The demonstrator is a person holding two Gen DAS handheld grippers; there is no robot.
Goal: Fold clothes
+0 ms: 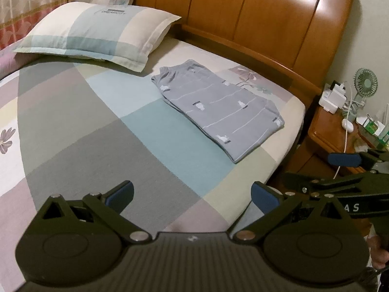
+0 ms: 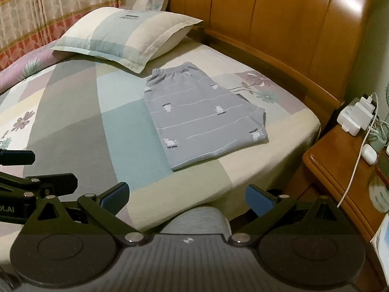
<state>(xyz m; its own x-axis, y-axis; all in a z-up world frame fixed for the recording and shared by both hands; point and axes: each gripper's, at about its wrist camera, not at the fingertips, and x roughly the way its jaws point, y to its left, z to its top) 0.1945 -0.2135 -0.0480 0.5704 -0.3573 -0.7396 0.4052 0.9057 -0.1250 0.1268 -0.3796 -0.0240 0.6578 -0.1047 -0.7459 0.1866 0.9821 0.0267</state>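
A grey garment (image 1: 216, 108) with thin white stripes and small animal prints lies folded into a flat rectangle on the patchwork bed sheet (image 1: 97, 121), near the bed's right edge. The right wrist view shows the same folded garment (image 2: 201, 119) with its elastic waistband toward the pillow. My left gripper (image 1: 192, 196) is open and holds nothing, well short of the garment. My right gripper (image 2: 187, 196) is open and holds nothing too, near the bed's front edge. The right gripper's blue-padded finger (image 1: 342, 159) shows at the right of the left wrist view.
A pillow (image 1: 94, 34) lies at the head of the bed below a wooden headboard (image 1: 255, 12). A wooden nightstand (image 2: 340, 170) beside the bed carries chargers, a white cable and a small fan (image 1: 364, 80). Curtains (image 2: 48, 7) hang on the far left. Grey fabric on a person's leg (image 2: 197, 219) lies between the right gripper's fingers.
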